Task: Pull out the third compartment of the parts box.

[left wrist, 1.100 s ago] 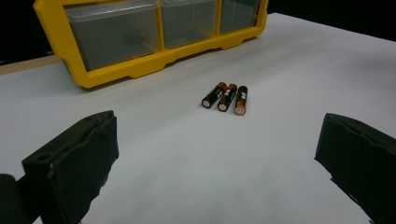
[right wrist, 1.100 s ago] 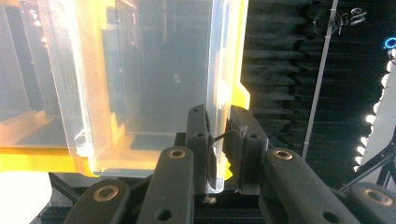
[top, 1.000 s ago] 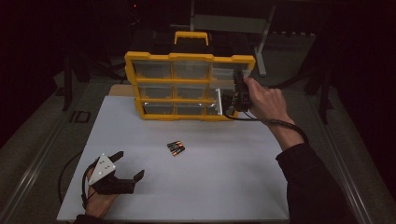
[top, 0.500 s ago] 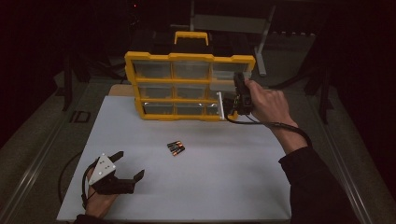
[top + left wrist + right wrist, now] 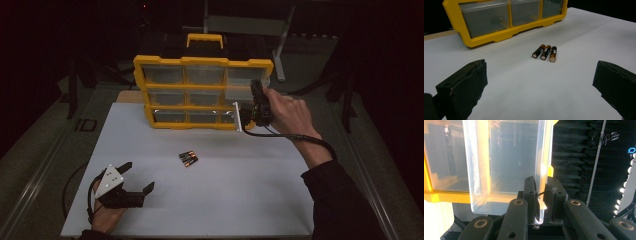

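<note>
From the high view, the right gripper (image 5: 248, 113) gripped a clear plastic drawer (image 5: 239, 116) pulled out at the yellow organizer's (image 5: 202, 92) lower right corner. The left gripper (image 5: 540, 82) gaped empty near three batteries (image 5: 545, 52). Its own view showed the drawer's (image 5: 509, 165) glossy translucent wall pinched.

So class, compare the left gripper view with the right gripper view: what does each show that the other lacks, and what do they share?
Left gripper view alone: three batteries lying side by side on the white table, between the left gripper's open jaws. Right gripper view alone: the right gripper shut on the wall of a clear drawer pulled out of its slot. Both: the yellow organiser.
</note>
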A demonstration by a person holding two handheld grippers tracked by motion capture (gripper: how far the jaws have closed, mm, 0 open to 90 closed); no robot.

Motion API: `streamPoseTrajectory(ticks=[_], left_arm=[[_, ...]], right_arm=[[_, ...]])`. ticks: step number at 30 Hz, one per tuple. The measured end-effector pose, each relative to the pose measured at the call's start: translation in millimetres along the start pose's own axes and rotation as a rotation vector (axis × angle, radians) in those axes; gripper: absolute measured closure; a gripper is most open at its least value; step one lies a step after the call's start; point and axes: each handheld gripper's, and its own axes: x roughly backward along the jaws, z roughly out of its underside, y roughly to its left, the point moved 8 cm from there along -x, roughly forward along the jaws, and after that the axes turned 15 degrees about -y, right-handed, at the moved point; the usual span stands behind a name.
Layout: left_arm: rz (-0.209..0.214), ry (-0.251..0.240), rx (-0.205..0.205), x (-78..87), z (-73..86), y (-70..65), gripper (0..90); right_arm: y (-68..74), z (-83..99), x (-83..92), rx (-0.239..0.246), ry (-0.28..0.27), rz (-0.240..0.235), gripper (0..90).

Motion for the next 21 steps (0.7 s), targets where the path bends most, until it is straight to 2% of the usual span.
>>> streamPoseTrajectory(ticks=[21], left_arm=[[0.000, 0.000, 0.000, 0.4, -0.1, 0.2, 0.1]], right_arm=[[0.6, -5.1, 17.0, 0.002, -0.021, -0.009, 79.0]])
